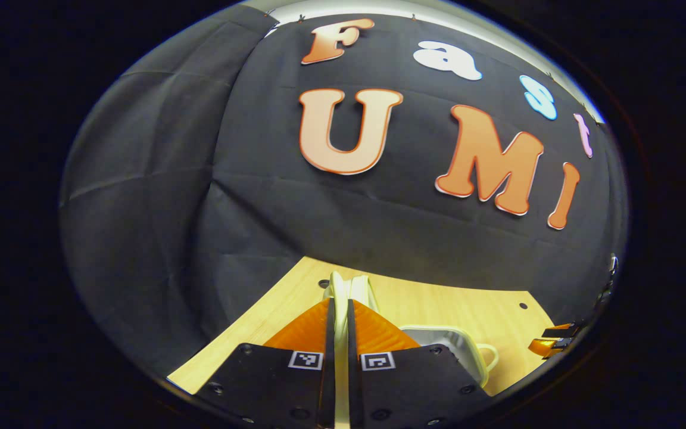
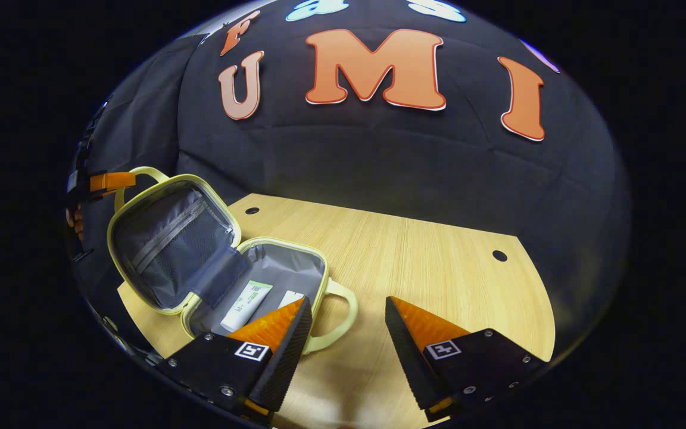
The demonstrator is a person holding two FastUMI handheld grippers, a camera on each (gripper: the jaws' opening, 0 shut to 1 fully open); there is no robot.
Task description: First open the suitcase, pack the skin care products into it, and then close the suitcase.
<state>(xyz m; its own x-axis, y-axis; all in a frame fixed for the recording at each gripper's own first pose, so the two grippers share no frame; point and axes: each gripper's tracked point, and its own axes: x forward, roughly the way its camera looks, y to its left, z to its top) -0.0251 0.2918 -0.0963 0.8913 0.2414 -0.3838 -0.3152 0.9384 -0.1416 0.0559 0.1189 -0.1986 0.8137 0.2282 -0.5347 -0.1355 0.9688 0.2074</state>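
In the left gripper view, the left gripper [image 1: 339, 333] is clenched on the suitcase lid [image 1: 340, 285], held edge-on above the worktop [image 1: 438, 304]. A slip there could let the lid drop.

In the right gripper view, the right gripper [image 2: 343, 328] is released beside the open suitcase [image 2: 313, 262], where two tubes [image 2: 246, 305] lie. Their print is too small to be read.
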